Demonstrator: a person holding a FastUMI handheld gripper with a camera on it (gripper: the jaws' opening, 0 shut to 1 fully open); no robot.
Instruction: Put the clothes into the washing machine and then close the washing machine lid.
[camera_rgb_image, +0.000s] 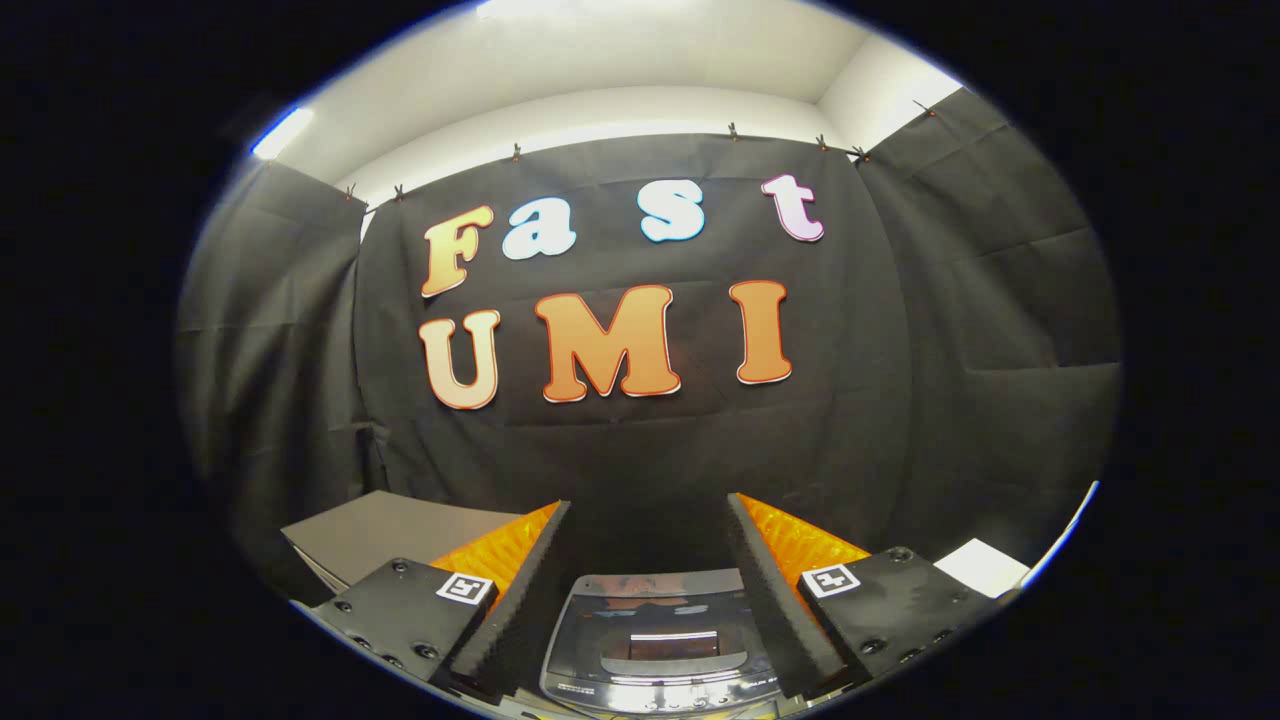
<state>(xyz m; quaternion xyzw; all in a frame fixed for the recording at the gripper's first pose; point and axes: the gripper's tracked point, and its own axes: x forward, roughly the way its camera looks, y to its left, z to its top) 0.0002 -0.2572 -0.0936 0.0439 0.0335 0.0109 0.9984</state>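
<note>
My gripper (648, 512) is held up and open, with a wide gap and nothing between its fingers (545, 575). Below and between the fingers sits the washing machine (655, 640), a grey top-loader seen from above. Its glossy dark lid lies flat and shut and reflects the ceiling light. I cannot make out any clothes from here.
The booth's black cloth wall (900, 400) hangs straight ahead beyond the fingers. A grey flat board or box (390, 530) lies to the left of the machine. A white surface (985, 565) shows to the right of it.
</note>
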